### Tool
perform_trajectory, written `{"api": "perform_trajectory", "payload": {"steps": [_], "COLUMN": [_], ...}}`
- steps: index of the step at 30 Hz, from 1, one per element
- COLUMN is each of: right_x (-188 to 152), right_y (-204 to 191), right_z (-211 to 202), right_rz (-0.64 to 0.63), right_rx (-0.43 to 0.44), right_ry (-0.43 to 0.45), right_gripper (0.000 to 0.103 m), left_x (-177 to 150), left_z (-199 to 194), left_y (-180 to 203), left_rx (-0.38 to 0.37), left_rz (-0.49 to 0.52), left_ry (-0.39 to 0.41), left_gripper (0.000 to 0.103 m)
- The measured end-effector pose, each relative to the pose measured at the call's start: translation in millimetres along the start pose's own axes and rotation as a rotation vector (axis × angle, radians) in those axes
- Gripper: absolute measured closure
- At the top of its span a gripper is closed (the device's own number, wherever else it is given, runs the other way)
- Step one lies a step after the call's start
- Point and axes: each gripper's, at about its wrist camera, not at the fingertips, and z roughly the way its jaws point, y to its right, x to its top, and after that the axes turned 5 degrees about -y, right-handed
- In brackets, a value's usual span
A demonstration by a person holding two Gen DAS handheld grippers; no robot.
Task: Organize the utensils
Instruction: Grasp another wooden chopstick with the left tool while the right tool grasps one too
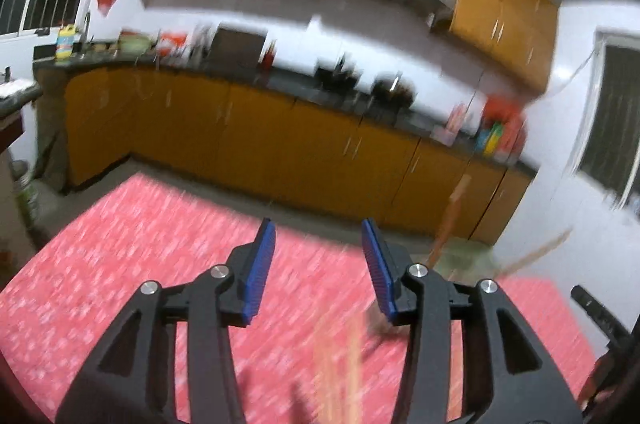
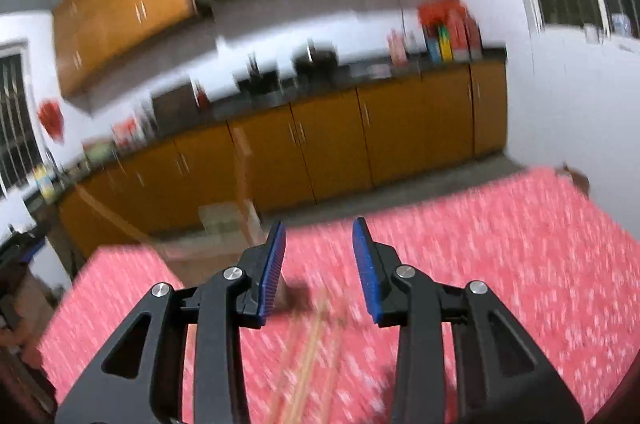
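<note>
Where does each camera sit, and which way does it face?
Left wrist: on the left tongs, facing slightly down over the red tablecloth toward the cabinets; only its two open fingers show.
Right wrist: on the right tongs, facing likewise; only its open fingers show.
Shared: tablecloth, cabinets, counter and blurred wooden sticks lying below the fingers.
</note>
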Motion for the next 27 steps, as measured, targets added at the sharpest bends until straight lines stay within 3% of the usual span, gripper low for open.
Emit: {"api": "perform_trajectory", "payload": {"steps": [4,8,12,16,22,27], "right_x": [-46.6,-85.7,-105.7,-111.6,-98.0,-99.3], "right_y": [4.3,-4.2,-7.3,-7.0,13.7,12.5], "right_z": [45.1,63.2,67.8,66.3,75.1,75.8], "right_rz": [0.002,-0.029,-0.060,-0.093,0.001,-0.017], "right_rx": [0.031,0.035,0.008,-0.036,-0.080,-0.082], "right_ry": [-0.248,-0.359,-0.396,-0.373,-0.362,-0.357], "right_gripper": [0.074,0.077,0.077,0.095,0.096,0.096], "left_x": [-43.4,-77.3,-105.9,-116.7,-130.5,-139.8], "left_z": [24.8,36.4,38.2,41.2,42.9,47.9], "left_y": [-19.0,-28.1,-32.5,-27.1,-10.4,2.3], "left_rx": [0.042,0.041,0.018,-0.011,-0.058,-0.096], "left_rz": [0.035,0.052,0.064,0.064,0.083,0.107], "left_ry": [-0.180,-0.294,-0.350,-0.377,-0.427,-0.468], "left_gripper": [0.058,0.058,0.059,0.061,0.070,0.081]}}
